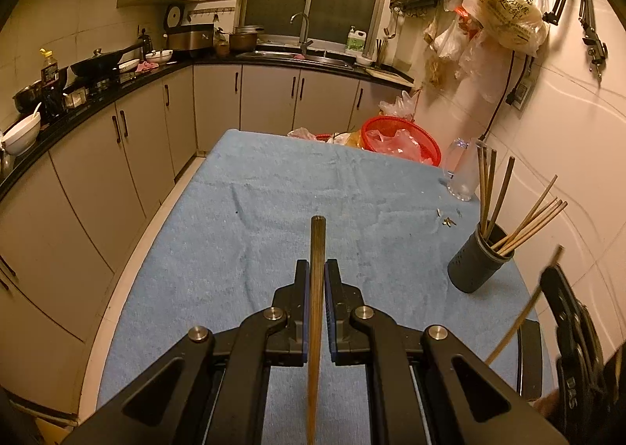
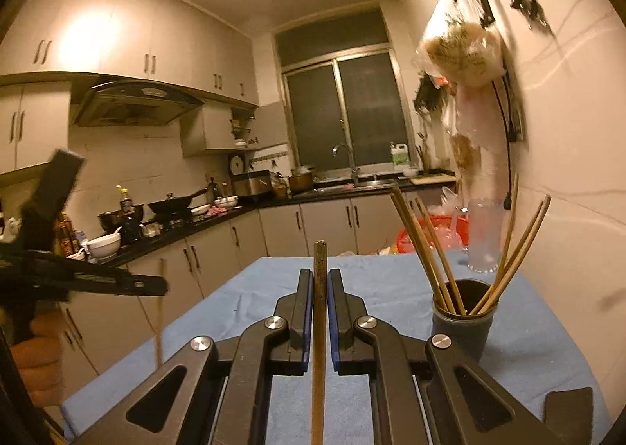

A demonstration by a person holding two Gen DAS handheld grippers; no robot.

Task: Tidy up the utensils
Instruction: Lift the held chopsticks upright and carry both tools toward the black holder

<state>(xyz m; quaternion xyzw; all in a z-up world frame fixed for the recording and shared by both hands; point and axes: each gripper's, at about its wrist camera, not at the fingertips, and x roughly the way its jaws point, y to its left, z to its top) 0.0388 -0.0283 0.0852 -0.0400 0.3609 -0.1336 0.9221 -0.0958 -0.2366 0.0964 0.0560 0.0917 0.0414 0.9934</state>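
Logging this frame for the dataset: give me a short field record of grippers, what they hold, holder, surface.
left gripper: shut on a chopstick
right gripper: shut on another chopstick
chopstick holder: dark cylinder, upright, on the right of the table, already has several chopsticks leaning in it
surface: blue towel over the table
behind the holder: clear glass, red basket
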